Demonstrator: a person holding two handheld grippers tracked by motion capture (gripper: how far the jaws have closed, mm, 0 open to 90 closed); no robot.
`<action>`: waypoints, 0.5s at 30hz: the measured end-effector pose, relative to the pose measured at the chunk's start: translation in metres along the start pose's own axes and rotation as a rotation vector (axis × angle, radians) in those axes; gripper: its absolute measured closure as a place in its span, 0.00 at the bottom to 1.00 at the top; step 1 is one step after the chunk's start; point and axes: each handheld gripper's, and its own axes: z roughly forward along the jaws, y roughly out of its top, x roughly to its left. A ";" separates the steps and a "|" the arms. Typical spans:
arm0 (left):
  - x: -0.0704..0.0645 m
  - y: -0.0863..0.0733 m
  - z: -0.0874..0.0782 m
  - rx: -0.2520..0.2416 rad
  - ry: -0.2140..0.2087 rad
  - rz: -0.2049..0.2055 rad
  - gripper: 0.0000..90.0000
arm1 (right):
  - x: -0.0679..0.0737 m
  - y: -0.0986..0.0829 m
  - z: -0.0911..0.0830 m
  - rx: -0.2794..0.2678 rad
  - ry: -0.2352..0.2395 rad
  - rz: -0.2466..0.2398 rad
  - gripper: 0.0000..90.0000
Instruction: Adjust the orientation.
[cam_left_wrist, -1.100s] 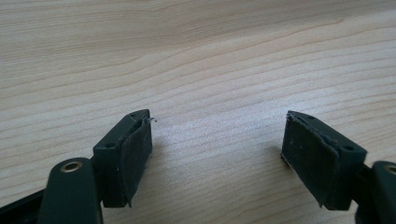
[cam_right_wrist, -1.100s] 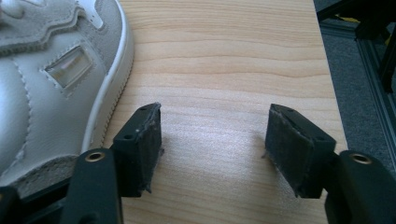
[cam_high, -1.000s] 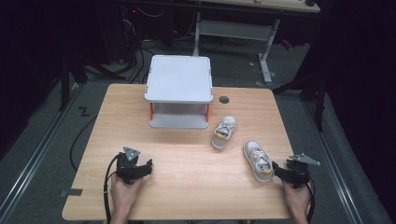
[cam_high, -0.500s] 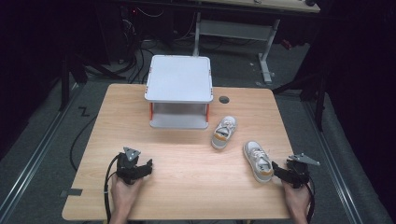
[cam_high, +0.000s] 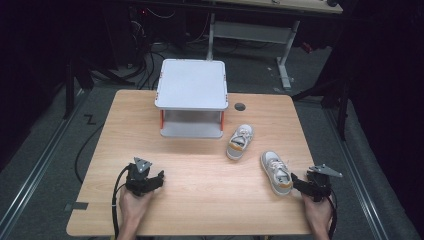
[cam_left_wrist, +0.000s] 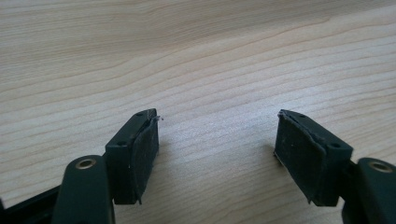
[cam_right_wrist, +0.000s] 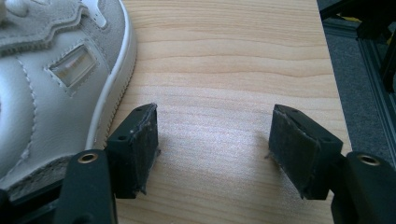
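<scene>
Two small white shoes with orange trim lie on the wooden table (cam_high: 200, 165). One shoe (cam_high: 240, 141) rests just right of a white two-level shelf (cam_high: 192, 85). The other shoe (cam_high: 276, 172) (cam_right_wrist: 51, 84) lies near the front right. My right gripper (cam_high: 300, 183) (cam_right_wrist: 212, 140) is open, its tips just right of that shoe's heel, with only bare wood between the jaws. My left gripper (cam_high: 150, 181) (cam_left_wrist: 217, 149) rests open at the front left, jaws wide apart over bare wood.
The shelf has orange posts and a lower deck (cam_high: 191, 131). A round cable hole (cam_high: 240, 106) sits in the table behind the shoes. The table's right edge (cam_right_wrist: 334, 93) runs close beside my right gripper. A desk frame (cam_high: 250, 30) stands beyond the table.
</scene>
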 end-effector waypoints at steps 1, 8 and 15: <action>0.000 0.000 0.000 0.001 -0.003 0.001 0.34 | 0.000 0.000 0.000 0.000 0.000 0.000 0.37; -0.007 0.004 -0.001 0.003 -0.037 0.018 0.36 | 0.000 0.000 0.000 0.001 0.001 0.000 0.37; -0.018 0.016 -0.005 -0.021 -0.090 0.034 0.37 | 0.000 0.000 0.000 0.000 0.002 -0.003 0.37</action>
